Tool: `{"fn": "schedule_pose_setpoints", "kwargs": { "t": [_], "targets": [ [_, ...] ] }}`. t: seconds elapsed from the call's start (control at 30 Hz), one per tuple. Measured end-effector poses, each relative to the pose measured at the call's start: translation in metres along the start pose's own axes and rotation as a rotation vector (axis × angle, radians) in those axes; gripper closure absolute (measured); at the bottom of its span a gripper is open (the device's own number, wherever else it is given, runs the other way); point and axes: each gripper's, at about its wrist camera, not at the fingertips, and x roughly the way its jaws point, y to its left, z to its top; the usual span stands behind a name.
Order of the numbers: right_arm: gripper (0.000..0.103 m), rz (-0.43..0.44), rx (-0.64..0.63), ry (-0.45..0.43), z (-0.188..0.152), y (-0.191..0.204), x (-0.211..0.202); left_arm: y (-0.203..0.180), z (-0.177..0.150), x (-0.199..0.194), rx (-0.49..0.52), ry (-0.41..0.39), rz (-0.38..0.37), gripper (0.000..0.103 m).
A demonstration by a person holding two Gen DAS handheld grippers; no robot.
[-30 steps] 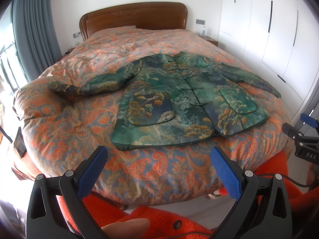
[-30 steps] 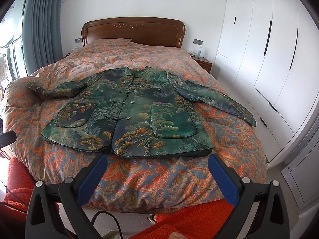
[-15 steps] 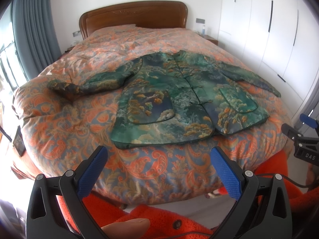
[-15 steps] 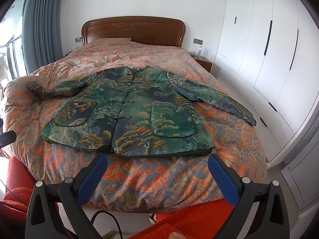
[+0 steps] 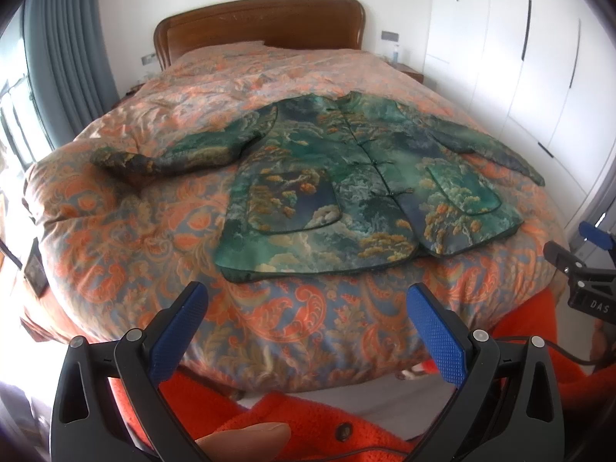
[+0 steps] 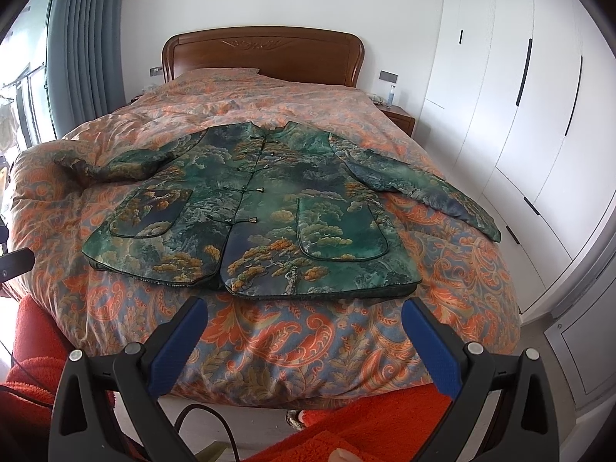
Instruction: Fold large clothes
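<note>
Jacket (image 5: pixel 346 188) of green brocade, printed with trees and clouds, is lying flat and face up on the bed's orange paisley duvet (image 5: pixel 127 231), its front closed by knot buttons and its hem lying near the foot of the bed. Going left to right in the left wrist view, a grey curtain (image 5: pixel 73 50) is hanging at the window side, then the jacket's left-hand sleeve (image 5: pixel 173 154) is stretching out across the duvet toward that side, its cuff slightly bunched. Next, the two patch pockets are sitting on either side of the button line, and the other sleeve (image 6: pixel 423 188) is reaching toward the bed's far edge beside the white wardrobe (image 6: pixel 519 115). A wooden headboard (image 6: pixel 261 50) is standing behind it all.

The left claw (image 5: pixel 308 308) is hovering short of the bed's foot with its blue pads (image 5: pixel 177 331) spread wide apart, gripping nothing and well clear of the jacket. The right claw (image 6: pixel 304 319) is hovering likewise (it is also showing at the right edge of the left view), its pads parted and empty, in front of the hem. An orange knit sleeve (image 5: pixel 308 419) and a fingertip are showing along the bottom.
</note>
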Motion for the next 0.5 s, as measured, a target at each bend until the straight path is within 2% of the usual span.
{"fn": "schedule_pose_setpoints", "kwargs": {
  "t": [0.5],
  "targets": [
    [0.000,0.034,0.028,0.013,0.0012,-0.0039,0.0084,0.0060,0.0080,0.0022,-0.012,0.001,-0.007,0.000]
  ]
}}
